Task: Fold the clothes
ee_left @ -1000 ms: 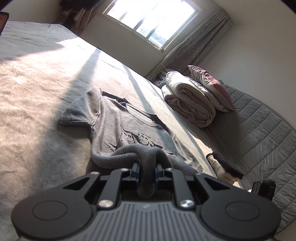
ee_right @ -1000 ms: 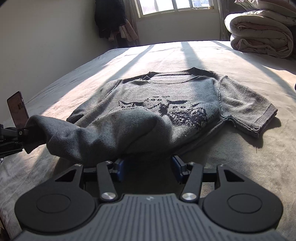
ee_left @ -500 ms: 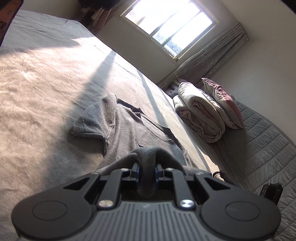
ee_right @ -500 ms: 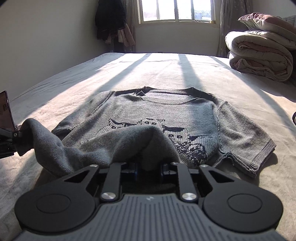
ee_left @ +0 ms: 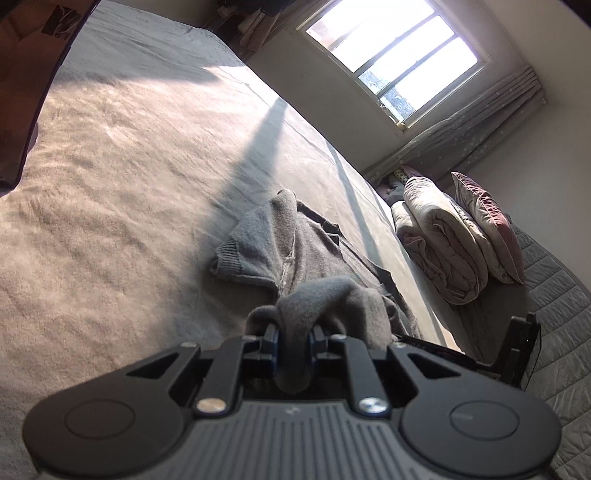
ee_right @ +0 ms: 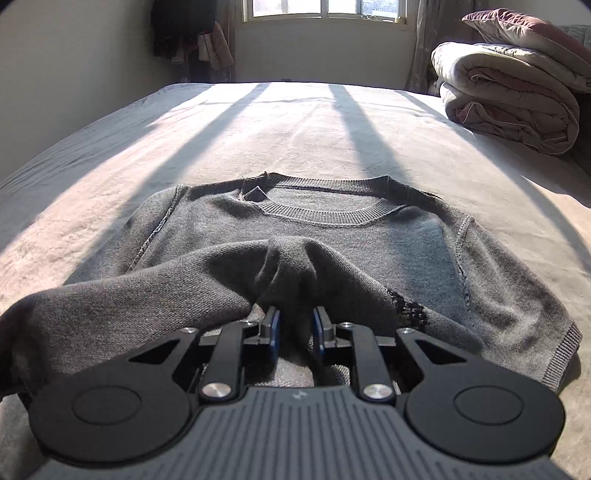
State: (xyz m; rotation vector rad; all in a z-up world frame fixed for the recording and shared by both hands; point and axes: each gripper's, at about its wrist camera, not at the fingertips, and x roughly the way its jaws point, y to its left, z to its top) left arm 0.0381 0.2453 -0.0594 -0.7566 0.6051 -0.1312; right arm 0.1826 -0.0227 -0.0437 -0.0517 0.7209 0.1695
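A grey knitted short-sleeved sweater (ee_right: 332, 229) lies face up on the bed, collar towards the window. Its lower hem is lifted and folded up over the chest, hiding most of the dark pattern. My right gripper (ee_right: 295, 326) is shut on a bunch of that hem, which rises in a peak just ahead of its blue pads. The hem stretches away to the left, out of the right wrist view. In the left wrist view my left gripper (ee_left: 294, 334) is shut on another bunch of the sweater (ee_left: 295, 251), with one sleeve lying flat beyond it.
The bed (ee_right: 295, 125) is wide, with a sunlit beige cover crossed by shadow bars. A rolled duvet (ee_right: 509, 103) and a pillow (ee_right: 524, 29) are stacked at the right. Dark clothes (ee_right: 184, 33) hang in the far corner beside the window. A black device (ee_left: 521, 354) shows at the right.
The right gripper's jaws closed on the hem. Both grippers carried the hem forward towards the collar, so the fold now covers most of the pattern. The left view rolled and tilted.
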